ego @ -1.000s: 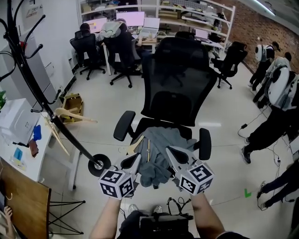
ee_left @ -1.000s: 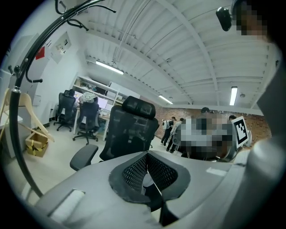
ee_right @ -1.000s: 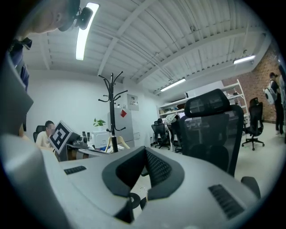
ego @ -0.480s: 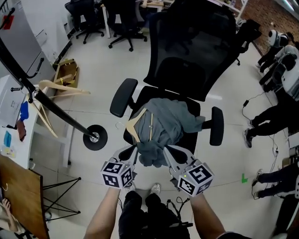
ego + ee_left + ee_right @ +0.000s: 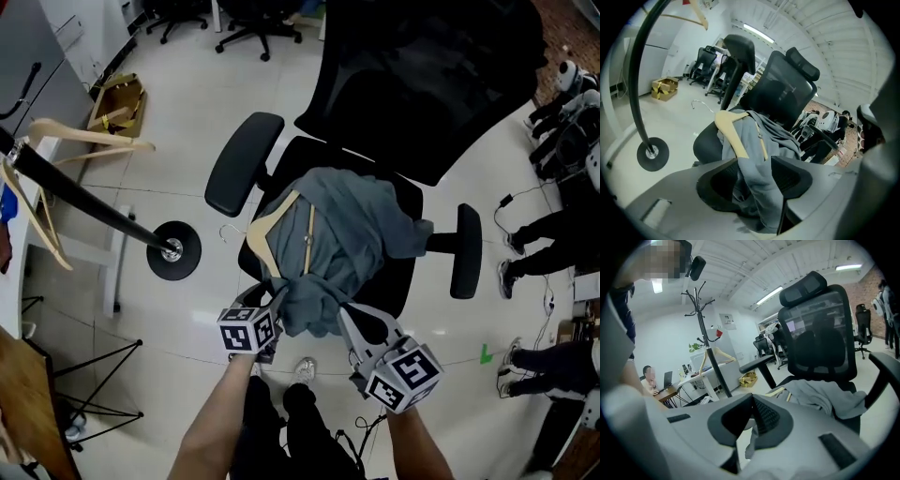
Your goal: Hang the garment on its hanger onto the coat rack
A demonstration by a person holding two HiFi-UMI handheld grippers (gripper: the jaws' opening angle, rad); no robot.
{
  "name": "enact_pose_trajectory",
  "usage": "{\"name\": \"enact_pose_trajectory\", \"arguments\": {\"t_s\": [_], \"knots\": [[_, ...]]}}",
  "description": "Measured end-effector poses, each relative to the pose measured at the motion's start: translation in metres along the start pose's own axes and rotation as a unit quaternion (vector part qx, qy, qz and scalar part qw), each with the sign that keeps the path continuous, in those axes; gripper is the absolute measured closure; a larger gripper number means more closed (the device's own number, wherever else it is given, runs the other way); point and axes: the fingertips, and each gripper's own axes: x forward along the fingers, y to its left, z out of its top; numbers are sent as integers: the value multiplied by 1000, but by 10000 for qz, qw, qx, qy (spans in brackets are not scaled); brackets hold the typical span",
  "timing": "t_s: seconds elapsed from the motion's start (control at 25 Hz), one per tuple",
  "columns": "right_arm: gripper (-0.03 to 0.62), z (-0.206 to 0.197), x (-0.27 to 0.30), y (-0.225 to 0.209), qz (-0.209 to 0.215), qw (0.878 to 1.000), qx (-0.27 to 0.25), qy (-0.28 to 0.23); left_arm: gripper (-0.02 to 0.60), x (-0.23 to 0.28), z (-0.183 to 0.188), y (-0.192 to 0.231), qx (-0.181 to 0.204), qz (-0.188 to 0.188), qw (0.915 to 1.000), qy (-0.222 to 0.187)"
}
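– While the garment point(image 5: 349, 223) lies on the chair point(image 5: 232, 162) at 12 o'clock, left gripper point(image 5: 272, 292): jaws have just been opening, cloth loose between; right gripper point(image 5: 345, 315) pinches cloth.
– Regrip at the hanger point(image 5: 272, 223) neck (not fabric).

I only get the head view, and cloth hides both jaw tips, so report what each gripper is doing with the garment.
Observer: In the left gripper view, the left gripper has its jaws apart, having just been opening; the grey garment hangs loose between them.
Operator: Now the right one.
Observer: The right gripper has its jaws together, pinching a strip of the garment that dangles below.
Operator: Describe the rack's top.
Observer: The right gripper view shows the coat rack upright, its top hooks apparently bare.
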Motion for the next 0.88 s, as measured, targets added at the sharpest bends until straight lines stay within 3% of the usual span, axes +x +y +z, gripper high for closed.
{"name": "enact_pose_trajectory", "arguments": {"t_s": [0.32,0.68,0.88], "knots": [[594,-33,4,-11,-108,9993,230,257,350,38,-20,2,-518,-256,9980,243],[594,-32,-4,-21,-169,9991,288,263,363,51,3,-31,-598,-773,9951,160],[594,-35,-13,-34,-289,9985,362,277,360,76,1,-38,-573,-676,9950,453]]}}
